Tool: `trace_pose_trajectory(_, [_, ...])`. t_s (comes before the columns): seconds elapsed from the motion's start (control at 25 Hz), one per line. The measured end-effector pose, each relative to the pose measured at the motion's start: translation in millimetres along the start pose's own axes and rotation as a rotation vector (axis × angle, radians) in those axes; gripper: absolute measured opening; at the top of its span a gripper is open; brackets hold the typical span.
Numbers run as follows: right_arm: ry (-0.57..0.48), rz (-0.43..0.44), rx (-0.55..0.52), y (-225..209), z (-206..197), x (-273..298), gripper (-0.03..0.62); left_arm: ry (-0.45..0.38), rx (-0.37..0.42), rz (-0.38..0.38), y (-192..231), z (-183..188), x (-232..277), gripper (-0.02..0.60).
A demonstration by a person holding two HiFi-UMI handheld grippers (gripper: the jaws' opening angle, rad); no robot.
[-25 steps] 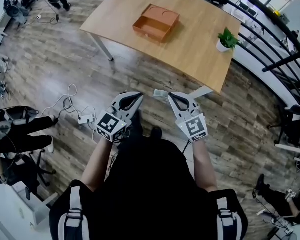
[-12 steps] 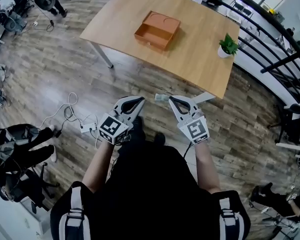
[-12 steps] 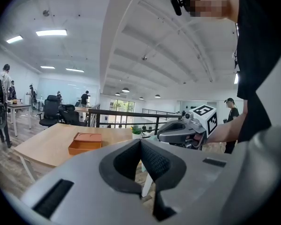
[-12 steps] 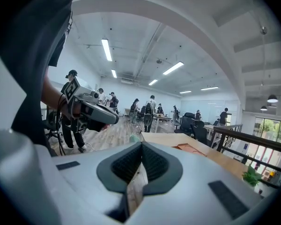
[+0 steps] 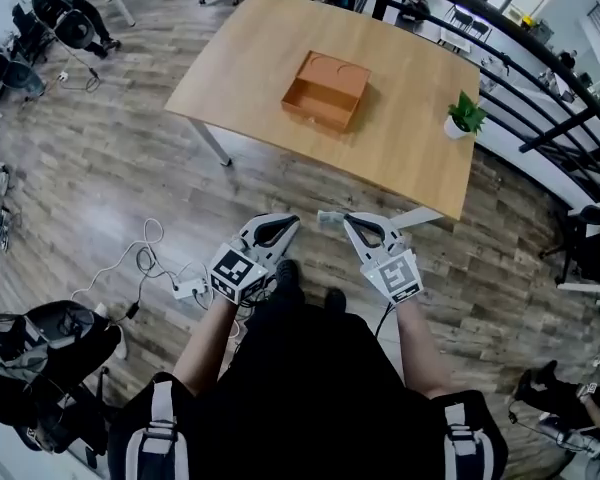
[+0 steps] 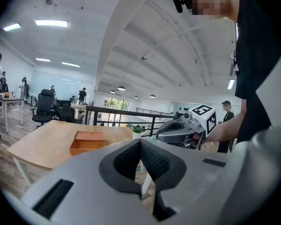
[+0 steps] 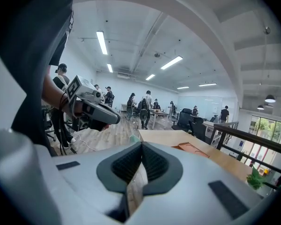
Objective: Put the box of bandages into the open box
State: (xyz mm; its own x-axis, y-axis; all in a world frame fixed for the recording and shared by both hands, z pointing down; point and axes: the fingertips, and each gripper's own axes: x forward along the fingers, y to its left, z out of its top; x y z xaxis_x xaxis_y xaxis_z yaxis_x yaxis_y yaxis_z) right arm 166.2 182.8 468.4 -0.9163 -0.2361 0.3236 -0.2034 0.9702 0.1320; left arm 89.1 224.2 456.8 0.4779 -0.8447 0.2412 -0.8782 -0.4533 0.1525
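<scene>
While the right gripper's (image 5: 352, 220) jaws press together on a small, flat, pale green-and-white box of bandages (image 5: 329, 216), most of that box sticks out past their tips. Its long axis runs sideways in the head view, with the free end pointing toward the left gripper (image 5: 288, 224). The left gripper's jaws are closed flat against each other with nothing between them. Both grippers are held in front of the person's body, above the grey-brown wood-plank floor (image 5: 130, 178), their tips near each other but apart. Well ahead of them stands a light wooden table with white legs (image 5: 250, 68). On it rests a shallow orange-brown cardboard open box (image 5: 318, 98), its lid folded back on the far side. A small green plant in a white pot (image 5: 465, 116) sits near the table's right edge, well apart from the open box.
</scene>
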Motion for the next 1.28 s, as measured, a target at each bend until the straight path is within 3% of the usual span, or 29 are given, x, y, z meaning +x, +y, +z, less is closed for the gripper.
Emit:
trace_pose_trajectory(0.56, [0.02,-0.116,0.001,3,32,82,0.025,-0.027,0.008,-0.073,99,3,-31,0.021])
trace_pose_trajectory(1.28, [0.033,-0.105,-0.017,10,49,129,0.025,-0.052,-0.068,0.023,158,-15,-75,0.021])
